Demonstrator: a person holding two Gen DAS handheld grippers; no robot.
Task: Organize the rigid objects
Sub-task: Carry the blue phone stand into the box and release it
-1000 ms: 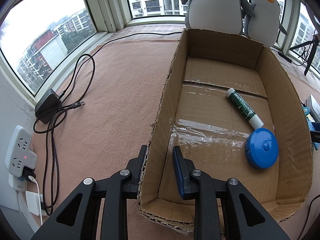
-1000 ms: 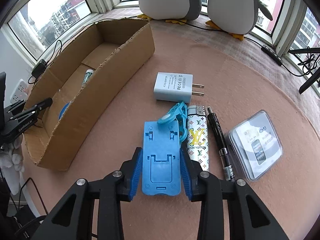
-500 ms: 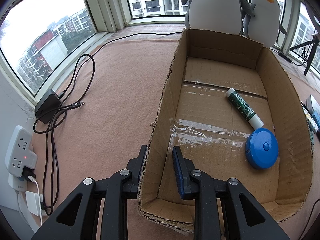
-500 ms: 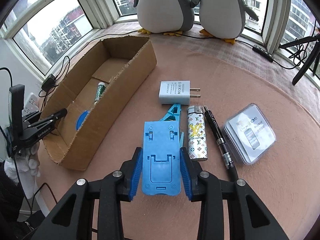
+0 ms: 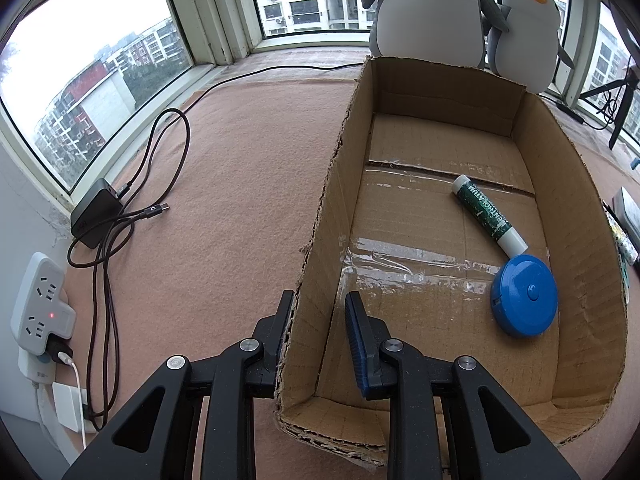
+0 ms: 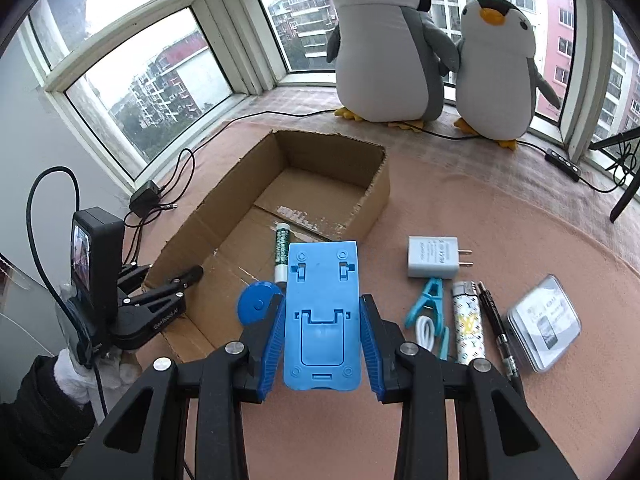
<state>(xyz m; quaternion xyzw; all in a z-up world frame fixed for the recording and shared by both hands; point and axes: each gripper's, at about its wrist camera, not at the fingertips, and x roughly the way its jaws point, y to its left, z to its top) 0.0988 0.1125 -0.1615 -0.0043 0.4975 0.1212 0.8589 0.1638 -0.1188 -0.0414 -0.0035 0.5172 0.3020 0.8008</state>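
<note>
blue stand held up, ready to go in the box

the right gripper (image 6: 320, 336) squeezes the blue phone stand (image 6: 322, 320) in the air beside the cardboard box (image 5: 320, 216), whose wall the left gripper (image 5: 320, 320) pinches. the stand could slip out or bump the wall and tip the box. the green tube (image 5: 488, 212) inside has writing too small to read; the lighter (image 6: 468, 328) shows "lv".

The box (image 6: 224, 216) is plain brown cardboard on a salmon-pink cloth (image 6: 460, 208). Inside lie a dark green tube (image 5: 488, 212) with a white cap and a blue disc (image 5: 525, 295). The stand (image 6: 322, 316) is bright blue, the charger (image 6: 432, 257) pale grey, the lighter (image 6: 469, 328) white with a yellow monogram, and the penguins (image 6: 384, 40) grey and white.
</note>
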